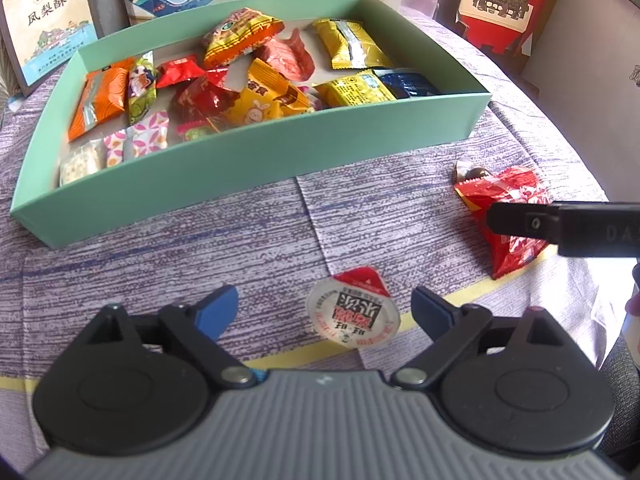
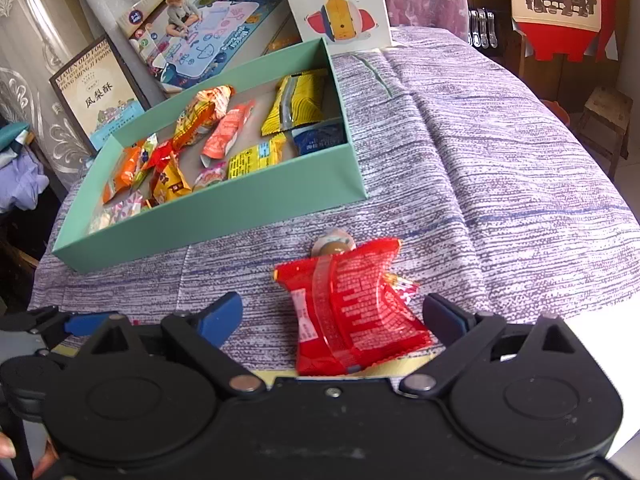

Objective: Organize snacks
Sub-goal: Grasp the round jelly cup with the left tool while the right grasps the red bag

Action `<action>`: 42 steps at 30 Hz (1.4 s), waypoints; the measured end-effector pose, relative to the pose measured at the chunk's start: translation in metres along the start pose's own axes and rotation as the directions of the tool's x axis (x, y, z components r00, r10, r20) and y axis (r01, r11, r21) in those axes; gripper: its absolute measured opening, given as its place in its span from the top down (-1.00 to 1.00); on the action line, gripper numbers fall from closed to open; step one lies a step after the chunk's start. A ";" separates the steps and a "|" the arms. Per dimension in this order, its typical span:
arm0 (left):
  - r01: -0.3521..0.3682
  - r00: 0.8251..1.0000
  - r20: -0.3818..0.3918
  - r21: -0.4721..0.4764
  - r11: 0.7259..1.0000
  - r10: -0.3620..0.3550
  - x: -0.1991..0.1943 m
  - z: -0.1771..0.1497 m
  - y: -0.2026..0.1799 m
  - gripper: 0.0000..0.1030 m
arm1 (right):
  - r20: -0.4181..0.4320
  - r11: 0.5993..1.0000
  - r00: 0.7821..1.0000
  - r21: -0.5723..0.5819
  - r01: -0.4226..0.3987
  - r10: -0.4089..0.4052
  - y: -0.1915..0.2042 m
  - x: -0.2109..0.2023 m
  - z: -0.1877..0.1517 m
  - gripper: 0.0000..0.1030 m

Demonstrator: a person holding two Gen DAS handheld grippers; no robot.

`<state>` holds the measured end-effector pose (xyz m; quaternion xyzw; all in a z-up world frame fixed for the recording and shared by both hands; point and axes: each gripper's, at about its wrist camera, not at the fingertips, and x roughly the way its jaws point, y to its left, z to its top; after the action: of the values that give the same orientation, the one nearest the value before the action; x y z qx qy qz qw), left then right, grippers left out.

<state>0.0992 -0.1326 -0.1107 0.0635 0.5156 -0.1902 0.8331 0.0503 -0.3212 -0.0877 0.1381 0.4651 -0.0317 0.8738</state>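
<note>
A shallow mint-green box (image 1: 224,176) (image 2: 224,216) on the purple cloth holds several wrapped snacks. My left gripper (image 1: 324,310) is open, its blue fingertips on either side of a round jelly cup (image 1: 354,312) with a red-and-white lid lying on the cloth. My right gripper (image 2: 332,316) is open, its fingertips on either side of a red snack packet (image 2: 352,312) lying flat; the packet also shows in the left wrist view (image 1: 508,216), partly behind the right gripper's finger (image 1: 520,224). A small clear-wrapped brown candy (image 2: 334,244) (image 1: 470,172) lies just beyond the packet.
Printed boxes stand behind the green box: a pineapple-cake box (image 1: 44,24) (image 2: 96,96), a drawing-mat box (image 2: 208,36) and a duck card (image 2: 340,4). A red carton (image 2: 560,4) stands at the far right. A yellow stripe (image 1: 460,300) crosses the cloth near me.
</note>
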 end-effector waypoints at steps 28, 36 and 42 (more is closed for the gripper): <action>0.058 0.995 0.073 0.042 0.997 -0.061 -0.032 0.007 -0.002 0.18 | 0.006 0.993 0.999 -0.110 -0.037 0.038 0.007 -0.031 0.003 0.19; 0.067 0.996 0.053 0.037 0.997 -0.069 -0.027 0.000 -0.001 0.18 | -0.069 0.993 0.997 -0.106 -0.047 0.040 0.004 -0.024 -0.009 -0.06; 0.068 0.997 0.037 0.022 0.997 -0.069 -0.022 -0.002 0.002 0.18 | -0.072 0.993 0.997 -0.108 -0.036 0.028 0.009 -0.014 -0.008 -0.28</action>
<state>0.0902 -0.1246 -0.0926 0.0508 0.4996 -0.2250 0.8350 0.0375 -0.3113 -0.0783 0.0985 0.4945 0.0126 0.8635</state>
